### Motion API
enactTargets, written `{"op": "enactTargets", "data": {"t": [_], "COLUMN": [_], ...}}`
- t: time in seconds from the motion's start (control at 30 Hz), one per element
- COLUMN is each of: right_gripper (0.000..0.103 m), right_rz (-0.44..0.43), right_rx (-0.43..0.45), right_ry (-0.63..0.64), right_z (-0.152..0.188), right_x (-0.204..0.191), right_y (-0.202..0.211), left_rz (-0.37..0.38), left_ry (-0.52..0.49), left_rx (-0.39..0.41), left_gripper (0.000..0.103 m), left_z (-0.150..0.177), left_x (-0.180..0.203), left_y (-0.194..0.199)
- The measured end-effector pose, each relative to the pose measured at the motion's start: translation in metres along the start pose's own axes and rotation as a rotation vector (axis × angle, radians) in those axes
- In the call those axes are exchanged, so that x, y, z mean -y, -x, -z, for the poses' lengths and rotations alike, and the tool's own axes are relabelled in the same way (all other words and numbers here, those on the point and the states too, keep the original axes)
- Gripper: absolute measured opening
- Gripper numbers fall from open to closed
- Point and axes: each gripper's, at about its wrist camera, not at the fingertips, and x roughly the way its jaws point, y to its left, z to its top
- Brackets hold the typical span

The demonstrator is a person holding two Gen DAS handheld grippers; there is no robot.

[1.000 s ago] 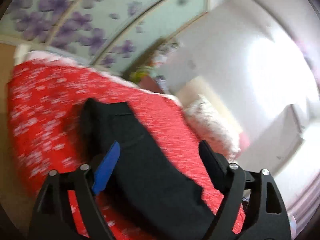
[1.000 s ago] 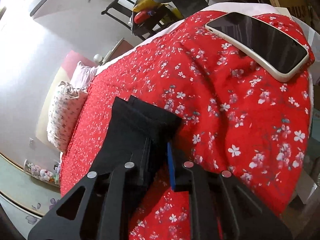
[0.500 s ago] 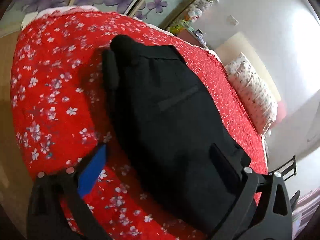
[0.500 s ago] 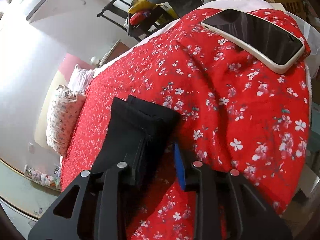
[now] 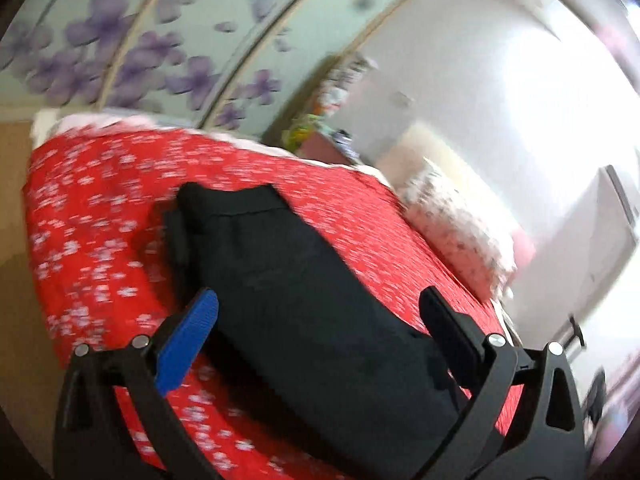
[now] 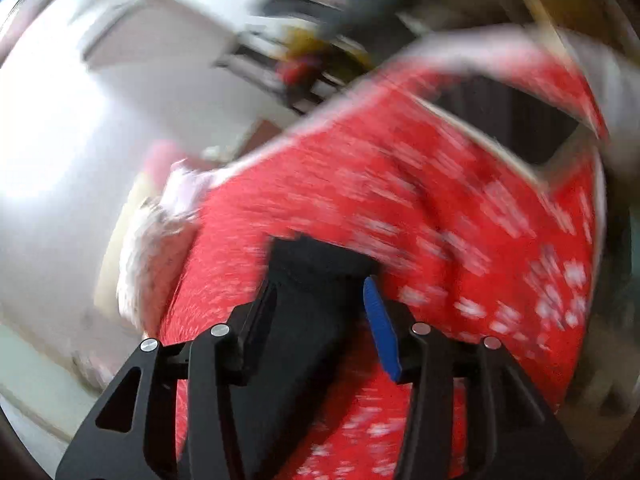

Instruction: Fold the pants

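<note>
Both views blurred, hands in motion. Folded black fabric pants (image 5: 296,296) lie flat on the red quilted bedspread with small white flowers (image 5: 96,216), a long dark slab running away from both tools. Left gripper (image 5: 320,312), black two-finger tongs with one blue ribbed pad (image 5: 188,340), is spread wide and pinches nothing; the pants sit in the gap between its fingers but below them, no pad pressing on cloth. Blue pad is on the near-left side of the pants, black finger (image 5: 448,328) off their right edge over the bedspread. Beyond the left gripper's tips, the far end of the pants shows a folded edge with a seam line. Further out past the bedspread: pale sliding wardrobe doors printed with purple flowers (image 5: 132,52), and off to the right of the tongs a white speckled pillow (image 5: 456,232) against a bright wall. Right gripper (image 6: 320,292), same black tongs with blue pad (image 6: 380,332), has its jaws opening; the pants' near end (image 6: 304,320) lies between the fingers, a gap showing beside the blue pad, so no grip. Ahead and right of the right gripper a flat dark-screened rectangular slab with pale rim (image 6: 508,120) rests on the bedspread, too smeared to identify. Pillow is left of those tongs.
</note>
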Motion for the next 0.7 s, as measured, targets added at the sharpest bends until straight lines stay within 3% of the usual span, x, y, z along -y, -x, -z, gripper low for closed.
{"op": "enactTargets", "data": {"t": [0.07,0.17,0.27,0.4,0.53,0.7], "right_gripper": [0.048,0.049,0.049,0.048,0.047,0.047], "right_rz": [-0.11,-0.288,-0.436,-0.57,-0.572,-0.507], "right_rx": [-0.026,-0.279,-0.55,-0.751,-0.833,-0.901], "right_ry": [0.25,0.509,0.726,0.918,1.112,1.129], "right_z": [0.019,0.076,0.16,0.252,0.333,0.389], "right_x": [-0.06,-0.139,-0.218,-0.301,-0.369,-0.406], "right_y": [0.003,-0.024,-0.055,-0.079,-0.11,-0.147], "left_rz": [0.039,0.084,0.12,0.066,-0.054,-0.096], "left_ry": [-0.06,-0.129,-0.18,-0.225,-0.252,-0.232], "left_rx": [-0.007,-0.041,-0.099,-0.126,-0.124,-0.197], "left_gripper": [0.101,0.101,0.101,0.101,0.101,0.101], "left_z": [0.006,0.015,0.026,0.034,0.036,0.035], "left_x": [0.014,0.036,0.054,0.056,0.055,0.043], "left_y": [0.0,-0.012,-0.019,-0.033,-0.047,-0.065]}}
